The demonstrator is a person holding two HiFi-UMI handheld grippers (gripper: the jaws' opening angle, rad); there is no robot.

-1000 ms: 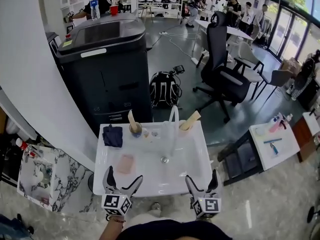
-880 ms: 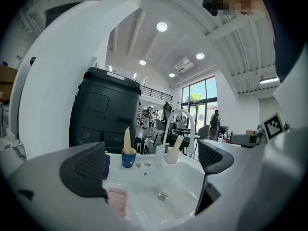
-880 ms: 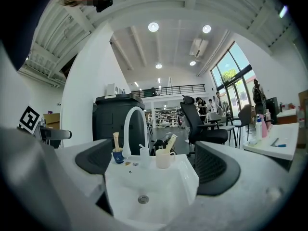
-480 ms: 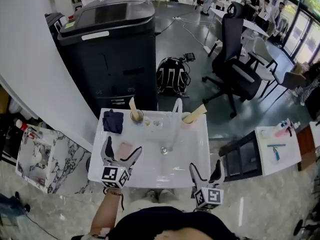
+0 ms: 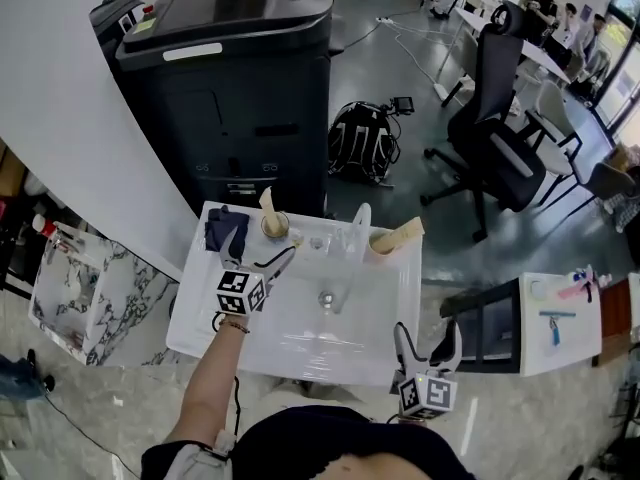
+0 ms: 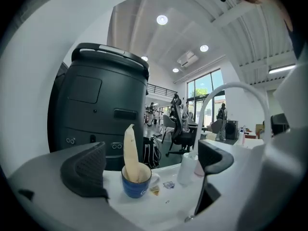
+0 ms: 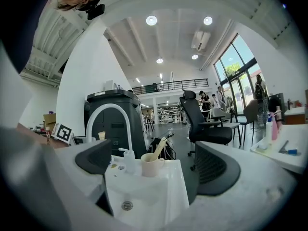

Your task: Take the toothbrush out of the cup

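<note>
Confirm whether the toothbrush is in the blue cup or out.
In. The toothbrush stands upright inside the blue cup, rising above its rim; the left gripper, jaws apart, is short of it.

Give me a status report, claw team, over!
Left claw open, facing blue cup. Right claw open, empty, by sink front. Toothbrush standing in cup, untouched. Path clear.

I see a white rectangular ceramic washbasin (image 5: 300, 353) carrying everything. Its white arched tap (image 5: 352, 238) rises from the back rim. Left of the tap stands a blue ceramic cup (image 5: 274, 227), and further left lies a dark blue folded cloth (image 5: 222, 230). Right of the tap stands a cream ceramic cup (image 5: 383, 242). A small white pump bottle (image 7: 128, 161) stands just beside the tap.
</note>
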